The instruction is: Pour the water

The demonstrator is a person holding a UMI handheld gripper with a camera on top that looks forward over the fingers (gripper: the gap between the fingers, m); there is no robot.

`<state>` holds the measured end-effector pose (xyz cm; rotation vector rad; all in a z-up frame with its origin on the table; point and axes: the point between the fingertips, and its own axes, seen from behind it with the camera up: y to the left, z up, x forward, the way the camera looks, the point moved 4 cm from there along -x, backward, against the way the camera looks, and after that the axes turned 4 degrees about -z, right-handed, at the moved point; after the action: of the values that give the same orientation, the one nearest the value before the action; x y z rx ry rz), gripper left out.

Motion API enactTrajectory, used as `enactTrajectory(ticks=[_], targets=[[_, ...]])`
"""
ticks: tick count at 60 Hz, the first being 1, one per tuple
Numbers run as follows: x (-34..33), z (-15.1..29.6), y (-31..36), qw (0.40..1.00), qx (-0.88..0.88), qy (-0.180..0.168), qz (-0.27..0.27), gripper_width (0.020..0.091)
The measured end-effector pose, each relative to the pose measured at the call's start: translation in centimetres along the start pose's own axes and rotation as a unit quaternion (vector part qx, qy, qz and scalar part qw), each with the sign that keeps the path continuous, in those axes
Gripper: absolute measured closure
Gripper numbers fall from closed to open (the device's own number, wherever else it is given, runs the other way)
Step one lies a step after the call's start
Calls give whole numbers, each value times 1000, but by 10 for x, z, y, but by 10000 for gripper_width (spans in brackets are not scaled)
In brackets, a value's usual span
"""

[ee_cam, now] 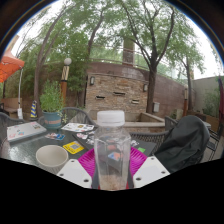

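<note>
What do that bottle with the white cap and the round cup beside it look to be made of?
Bottle: probably clear plastic, see-through body, matte white screw cap. Cup: pale and opaque, perhaps ceramic or paper; hard to tell. The gripper has its jaws closed on the bottle.

A clear bottle with a white cap is showing between magenta pads on white fingers. A white bowl is sitting beside a yellow and black packet. A dark blue-grey pot is holding a green plant. A grey-brown stone chimney is standing under green trees. An orange-red umbrella is showing at one side. A black bag is lying on a chair.
</note>
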<state>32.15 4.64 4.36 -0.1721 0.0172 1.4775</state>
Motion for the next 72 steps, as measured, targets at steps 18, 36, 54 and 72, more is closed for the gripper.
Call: enactTrajectory(ticks=[18,36,54,72], targets=[[-8,-12,-26,998,61,-9,-12,643],[-50,-28,-15,993,43,99,-43,272],[-203,36,-4,987,30,113,-106,277],[-377,125,60,977,95,147,-121,279]])
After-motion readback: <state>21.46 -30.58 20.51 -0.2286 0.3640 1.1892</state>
